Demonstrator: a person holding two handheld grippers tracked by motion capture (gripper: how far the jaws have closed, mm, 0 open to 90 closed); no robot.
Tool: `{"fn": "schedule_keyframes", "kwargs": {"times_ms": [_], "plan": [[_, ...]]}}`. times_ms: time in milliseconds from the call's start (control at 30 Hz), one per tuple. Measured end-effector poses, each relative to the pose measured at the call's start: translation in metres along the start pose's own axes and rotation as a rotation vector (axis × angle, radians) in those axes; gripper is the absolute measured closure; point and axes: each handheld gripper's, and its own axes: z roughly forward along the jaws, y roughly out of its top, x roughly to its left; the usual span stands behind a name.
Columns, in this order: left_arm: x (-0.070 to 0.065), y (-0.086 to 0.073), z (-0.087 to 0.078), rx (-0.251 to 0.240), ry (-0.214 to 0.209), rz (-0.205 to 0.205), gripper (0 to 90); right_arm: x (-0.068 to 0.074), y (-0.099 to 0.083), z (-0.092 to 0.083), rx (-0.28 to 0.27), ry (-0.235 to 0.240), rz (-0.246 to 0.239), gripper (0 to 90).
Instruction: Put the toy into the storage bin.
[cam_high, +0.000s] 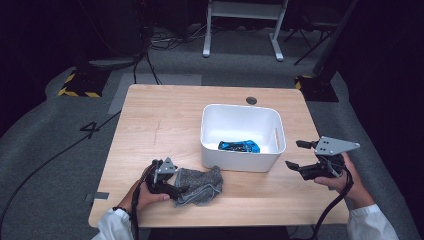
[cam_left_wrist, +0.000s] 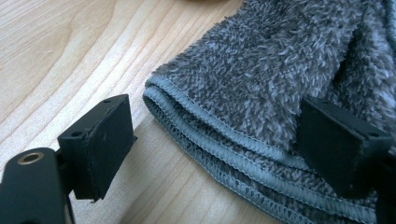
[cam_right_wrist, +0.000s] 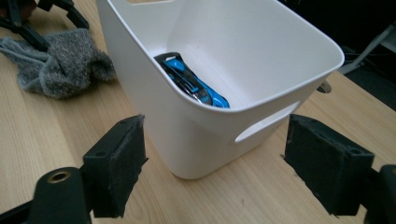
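A grey fluffy cloth (cam_high: 202, 185) lies crumpled near the table's front edge, left of centre. My left gripper (cam_high: 176, 186) is at the cloth's left end. In the left gripper view its jaws stand wide apart (cam_left_wrist: 217, 126) with the cloth's folded hem (cam_left_wrist: 261, 70) between them, unpinched. A white bin (cam_high: 240, 162) sits mid-table and holds a blue and black object (cam_high: 240, 146). My right gripper (cam_high: 296, 154) hovers open just right of the bin. Its jaws (cam_right_wrist: 219, 140) face the bin's corner (cam_right_wrist: 187, 135) with the handle slot, and the blue object (cam_right_wrist: 194, 84) and the cloth (cam_right_wrist: 60, 65) lie beyond.
The wooden table (cam_high: 150, 120) has a round cable hole (cam_high: 251, 100) at its far edge behind the bin. A strip of grey tape (cam_high: 100, 196) sits at the front left corner. Cables and a white desk frame (cam_high: 240, 25) are on the floor beyond.
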Motion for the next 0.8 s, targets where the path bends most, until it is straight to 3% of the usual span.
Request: {"fn": "schedule_keyframes", "kwargs": {"times_ms": [567,800], "plan": [[0.0,0.0,0.0,0.0,0.0,0.002,13.6,0.005,-0.043,0.02,0.119,-0.021,0.014,20.8],[0.0,0.0,0.0,0.0,0.001,0.001,13.6,0.004,-0.062,0.025,0.143,-0.029,0.039,18.7]]}}
